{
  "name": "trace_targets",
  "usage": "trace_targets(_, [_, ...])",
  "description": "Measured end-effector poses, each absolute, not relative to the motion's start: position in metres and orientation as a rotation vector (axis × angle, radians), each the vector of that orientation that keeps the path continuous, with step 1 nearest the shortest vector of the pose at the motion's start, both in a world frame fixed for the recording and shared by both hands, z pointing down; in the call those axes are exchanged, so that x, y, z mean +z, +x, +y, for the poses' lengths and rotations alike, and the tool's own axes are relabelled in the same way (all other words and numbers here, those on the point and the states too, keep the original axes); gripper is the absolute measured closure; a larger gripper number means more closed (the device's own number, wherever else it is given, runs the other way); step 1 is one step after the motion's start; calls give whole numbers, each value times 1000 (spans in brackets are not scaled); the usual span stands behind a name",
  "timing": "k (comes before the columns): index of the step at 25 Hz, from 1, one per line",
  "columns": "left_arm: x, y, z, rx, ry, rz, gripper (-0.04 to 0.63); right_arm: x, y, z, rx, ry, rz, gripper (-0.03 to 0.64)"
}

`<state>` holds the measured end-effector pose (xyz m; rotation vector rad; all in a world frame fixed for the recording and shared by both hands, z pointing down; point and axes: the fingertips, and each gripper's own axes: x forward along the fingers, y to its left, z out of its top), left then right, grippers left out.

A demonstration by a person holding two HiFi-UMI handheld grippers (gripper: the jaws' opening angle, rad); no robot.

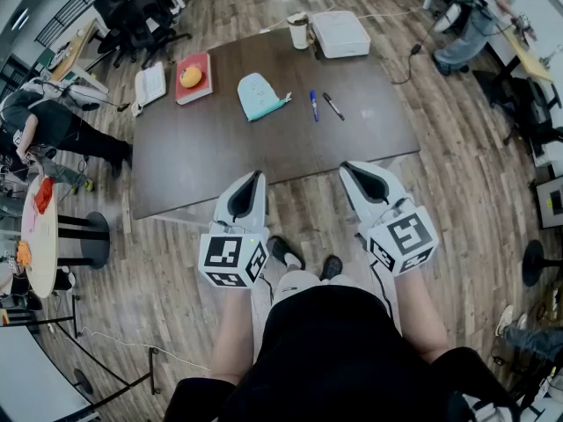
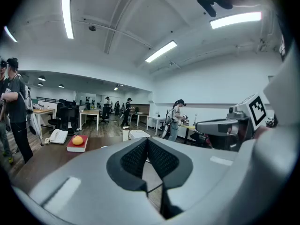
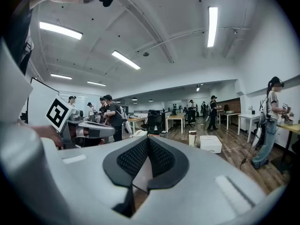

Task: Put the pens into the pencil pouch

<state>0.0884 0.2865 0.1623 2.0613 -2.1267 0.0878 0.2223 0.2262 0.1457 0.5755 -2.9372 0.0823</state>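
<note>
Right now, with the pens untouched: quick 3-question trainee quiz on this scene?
1. How many pens lie on the table?
2. What sits on the red book? A: a round orange fruit. B: a cup. C: a stapler.
3. True or false: the left hand-held gripper holds a pen.

Key
1. Two: a blue pen and a black pen, both just right of the pencil pouch.
2. A.
3. False. It is shut and empty, and so is the right hand-held gripper.
</note>
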Motion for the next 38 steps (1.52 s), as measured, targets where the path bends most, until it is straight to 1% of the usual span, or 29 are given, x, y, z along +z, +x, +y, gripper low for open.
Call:
trace_targets(12, [164, 106, 299, 95, 2066, -2128, 598, 147, 237, 242, 39, 560, -2917, 607])
trace_targets(17, [168, 106, 306, 112, 2048, -2127, 598, 153, 231, 254, 106, 456, -2931, 607])
trace_targets(23, [177, 113, 307, 131, 2057, -2097, 598, 166, 230, 258, 122, 440, -2915, 606])
trace_targets(38, [186, 69, 283, 150, 2065, -2072, 598, 172, 196, 227, 136, 539, -2849, 604])
